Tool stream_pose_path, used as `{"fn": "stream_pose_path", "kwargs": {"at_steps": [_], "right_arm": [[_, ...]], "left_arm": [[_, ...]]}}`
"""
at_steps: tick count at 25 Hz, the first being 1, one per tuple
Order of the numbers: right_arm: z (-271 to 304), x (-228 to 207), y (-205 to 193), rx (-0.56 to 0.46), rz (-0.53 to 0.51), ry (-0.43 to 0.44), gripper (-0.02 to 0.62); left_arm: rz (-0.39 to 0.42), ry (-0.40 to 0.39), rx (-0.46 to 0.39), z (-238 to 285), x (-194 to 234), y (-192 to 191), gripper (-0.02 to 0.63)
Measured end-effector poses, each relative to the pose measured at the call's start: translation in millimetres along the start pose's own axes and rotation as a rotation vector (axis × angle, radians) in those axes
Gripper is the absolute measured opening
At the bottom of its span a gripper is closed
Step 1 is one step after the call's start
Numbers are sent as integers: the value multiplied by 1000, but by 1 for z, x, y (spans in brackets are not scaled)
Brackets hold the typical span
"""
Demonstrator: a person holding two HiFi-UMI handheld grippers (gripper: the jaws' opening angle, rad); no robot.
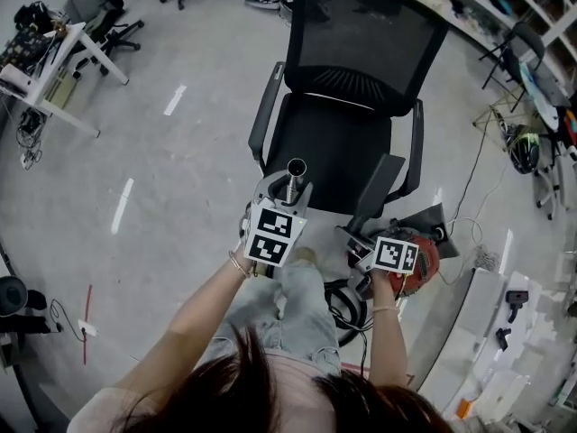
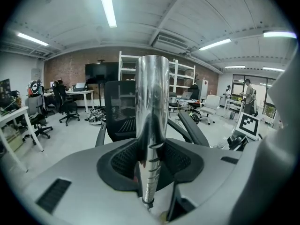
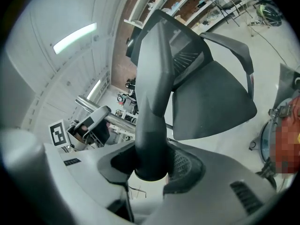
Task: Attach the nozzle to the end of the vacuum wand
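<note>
My left gripper is shut on a chrome vacuum wand, whose open end points up and away over the chair seat. In the left gripper view the wand stands between the jaws of the left gripper. My right gripper is shut on a long dark grey nozzle, held to the right of the wand and apart from it. In the right gripper view the nozzle rises from the right gripper, and the wand shows at the left.
A black mesh office chair stands straight ahead under both tools. The red vacuum body and its hose lie on the floor by my right side. Desks and shelves line the room's edges.
</note>
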State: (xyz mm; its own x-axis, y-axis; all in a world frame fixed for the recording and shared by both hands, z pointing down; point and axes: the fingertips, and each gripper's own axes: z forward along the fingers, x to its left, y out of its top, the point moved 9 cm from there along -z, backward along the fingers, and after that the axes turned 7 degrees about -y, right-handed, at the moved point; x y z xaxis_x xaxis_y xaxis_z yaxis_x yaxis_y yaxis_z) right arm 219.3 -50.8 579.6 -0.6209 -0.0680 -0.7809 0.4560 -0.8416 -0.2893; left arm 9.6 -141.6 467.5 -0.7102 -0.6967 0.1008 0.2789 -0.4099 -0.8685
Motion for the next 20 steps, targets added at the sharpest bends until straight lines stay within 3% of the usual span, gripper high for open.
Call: {"fn": "stream_pose_path", "kwargs": {"at_steps": [9,20], "right_arm": [[-31,27,3,-75,11,29,173],[-51,66,15,-158,-55,22,173]], "left_arm": [[-11,-26,40,-9,-18,-2,158],[1,-94,57,-24,-25,-6,158]]}}
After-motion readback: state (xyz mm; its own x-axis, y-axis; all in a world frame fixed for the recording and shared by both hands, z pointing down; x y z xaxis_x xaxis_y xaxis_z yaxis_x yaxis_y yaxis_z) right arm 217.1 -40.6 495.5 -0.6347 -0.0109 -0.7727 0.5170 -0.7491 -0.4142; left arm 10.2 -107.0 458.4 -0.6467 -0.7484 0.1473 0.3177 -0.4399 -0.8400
